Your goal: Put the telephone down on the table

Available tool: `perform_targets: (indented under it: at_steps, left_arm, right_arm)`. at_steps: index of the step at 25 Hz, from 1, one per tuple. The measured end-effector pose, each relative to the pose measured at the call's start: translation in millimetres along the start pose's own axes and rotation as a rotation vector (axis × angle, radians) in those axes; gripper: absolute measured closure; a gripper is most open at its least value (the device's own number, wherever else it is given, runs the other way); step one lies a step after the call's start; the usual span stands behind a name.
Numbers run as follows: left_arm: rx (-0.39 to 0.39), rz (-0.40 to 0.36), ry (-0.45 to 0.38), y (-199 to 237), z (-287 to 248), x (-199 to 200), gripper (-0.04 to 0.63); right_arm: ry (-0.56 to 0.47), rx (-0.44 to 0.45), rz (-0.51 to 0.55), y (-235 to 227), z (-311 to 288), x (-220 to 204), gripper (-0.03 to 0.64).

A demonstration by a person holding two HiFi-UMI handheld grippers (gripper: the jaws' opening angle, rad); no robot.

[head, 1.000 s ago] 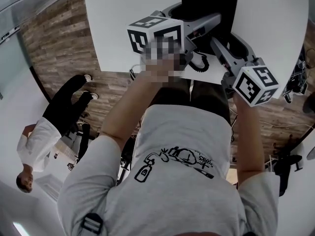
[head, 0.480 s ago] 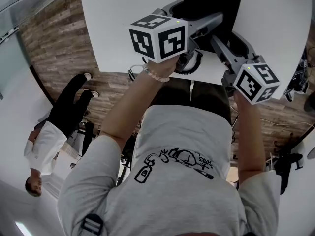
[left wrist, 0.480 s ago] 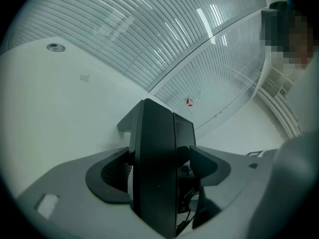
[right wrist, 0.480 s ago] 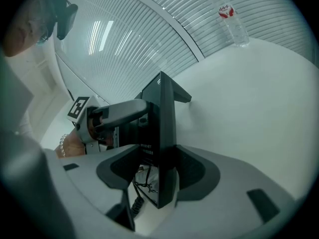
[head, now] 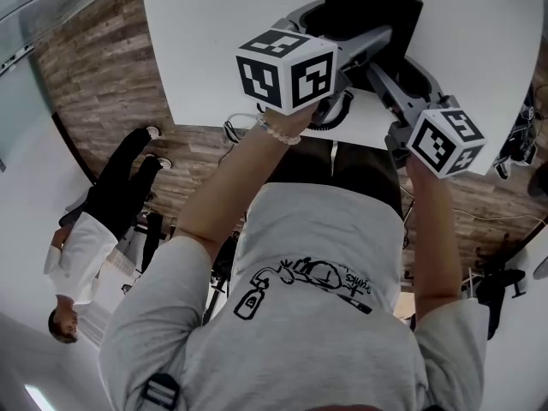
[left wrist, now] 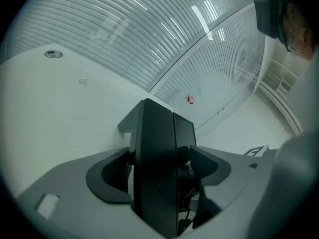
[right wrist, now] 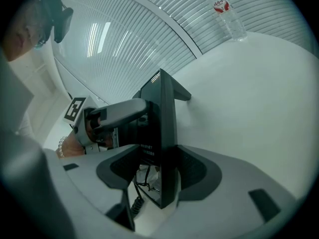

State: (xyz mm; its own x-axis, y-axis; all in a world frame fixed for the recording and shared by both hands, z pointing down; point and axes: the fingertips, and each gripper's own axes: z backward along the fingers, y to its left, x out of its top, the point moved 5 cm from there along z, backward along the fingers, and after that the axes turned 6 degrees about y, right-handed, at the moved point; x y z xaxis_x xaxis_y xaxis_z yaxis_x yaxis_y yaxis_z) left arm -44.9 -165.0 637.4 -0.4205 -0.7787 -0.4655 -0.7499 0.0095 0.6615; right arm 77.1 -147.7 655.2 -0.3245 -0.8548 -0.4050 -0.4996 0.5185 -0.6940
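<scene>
Telephone, black and flat-sided, is held on edge between the two grippers over the near part of the white desk. The left gripper has its fingers clamped on the telephone's broad faces, one on each side. The right gripper is clenched on the same body lower down, with its fingers pressed on both sides of the thin edge.

In the head view the black body sits at the far right of the desk's near edge, and both gripper arms reach up to it from the marker cubes. Its coiled cord hangs down below it, close to the right gripper's left finger. Whether the lower edge touches the desk cannot be told (the fingers and cord crowd that spot in both gripper views).

A beaded bracelet circles the wrist behind the left gripper. A clear water bottle stands at the far side of the desk, well apart from the telephone. On the wooden floor to the left stands another person in a white top and dark trousers.
</scene>
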Motion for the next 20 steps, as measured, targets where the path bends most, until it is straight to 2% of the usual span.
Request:
perform_targets:
  at_steps: [5,12,20]
  left_arm:
    - [0.009,-0.011,0.001,-2.0,1.6,0.9,0.239]
    - [0.067,-0.001,0.004,4.0,13.7,2.3,0.238]
    - [0.094,0.004,-0.08,-16.0,67.7,11.1,0.239]
  right_arm:
    - [0.037,-0.016,0.005,2.6,-1.3,3.5,0.411]
    - [0.036,-0.125,0.033,0.7,13.4,18.7,0.411]
    - [-0.035,-0.187,0.18,24.4,63.0,48.5,0.411]
